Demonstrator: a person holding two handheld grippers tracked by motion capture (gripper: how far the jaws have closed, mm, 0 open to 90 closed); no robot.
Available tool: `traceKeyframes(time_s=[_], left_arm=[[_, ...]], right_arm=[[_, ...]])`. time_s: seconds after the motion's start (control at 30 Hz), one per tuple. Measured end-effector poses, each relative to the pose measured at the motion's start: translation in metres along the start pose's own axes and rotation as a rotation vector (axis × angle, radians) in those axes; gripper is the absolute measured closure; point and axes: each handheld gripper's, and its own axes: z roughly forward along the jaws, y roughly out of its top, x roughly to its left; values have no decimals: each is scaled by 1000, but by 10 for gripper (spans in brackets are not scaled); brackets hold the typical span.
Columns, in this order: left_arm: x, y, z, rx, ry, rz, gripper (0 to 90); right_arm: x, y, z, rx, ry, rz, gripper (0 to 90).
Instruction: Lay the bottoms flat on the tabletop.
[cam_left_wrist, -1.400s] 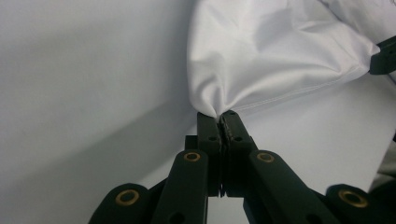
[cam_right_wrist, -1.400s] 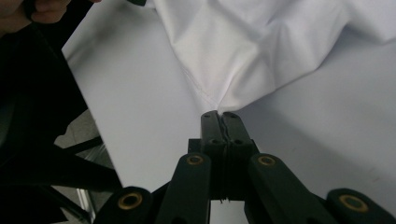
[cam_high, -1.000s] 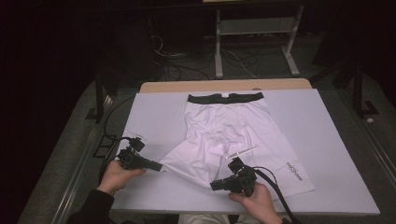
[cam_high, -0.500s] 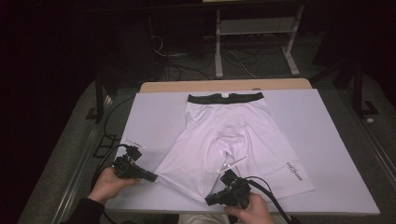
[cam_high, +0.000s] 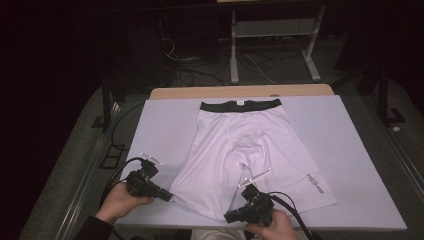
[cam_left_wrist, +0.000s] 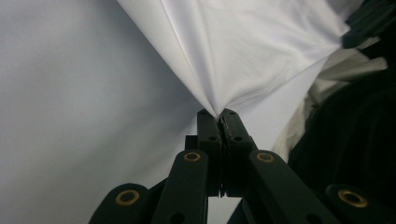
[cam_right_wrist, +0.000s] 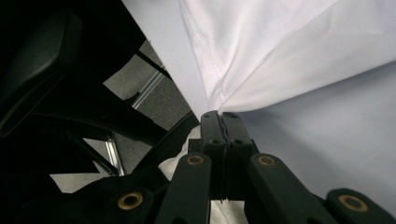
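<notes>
One pair of white shorts (cam_high: 240, 150) lying flat on the table (cam_high: 350, 150), black waistband (cam_high: 241, 105) at twelve o'clock, both legs running down toward six. Soft, thin and light by the look of it: likely to drape, crease and slide easily over the smooth cover, so best taken by pinching a hem corner rather than the middle of the cloth. Left leg hem stretched out between two pinches near the six o'clock edge. Left gripper (cam_high: 169, 196) at about eight o'clock, jaws pressed together on the outer hem corner (cam_left_wrist: 215, 111), fabric fanning out in tight folds from the tips. Right gripper (cam_high: 230, 217) at six o'clock, jaws likewise clamped on the inner hem corner (cam_right_wrist: 219, 105), stitched seam visible just above the tips. Right leg (cam_high: 295, 170) lying free toward five o'clock, small printed logo (cam_high: 316, 184) near its hem. Pale lavender cover over the table, a strip of bare wood (cam_high: 240, 92) showing at twelve o'clock. Beyond, a dim room: dark floor, tangled cables (cam_high: 200, 75), a white metal stand (cam_high: 272, 35).
</notes>
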Motion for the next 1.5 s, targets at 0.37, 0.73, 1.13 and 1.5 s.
traceKeyframes(time_s=[0.37, 0.73, 1.13, 1.5], left_arm=[[4, 5, -2, 41, -16, -4, 843], [1, 6, -17, -76, 53, 27, 479], [-4, 17, -20, -208, 25, 96, 309], [-10, 33, -14, -283, 22, 162, 21]], right_arm=[[2, 0, 0, 16, 30, 12, 873], [6, 4, -20, -21, -1, -10, 723], [3, 10, -40, -110, -107, -105, 374], [2, 21, -70, -185, -248, -183, 0]])
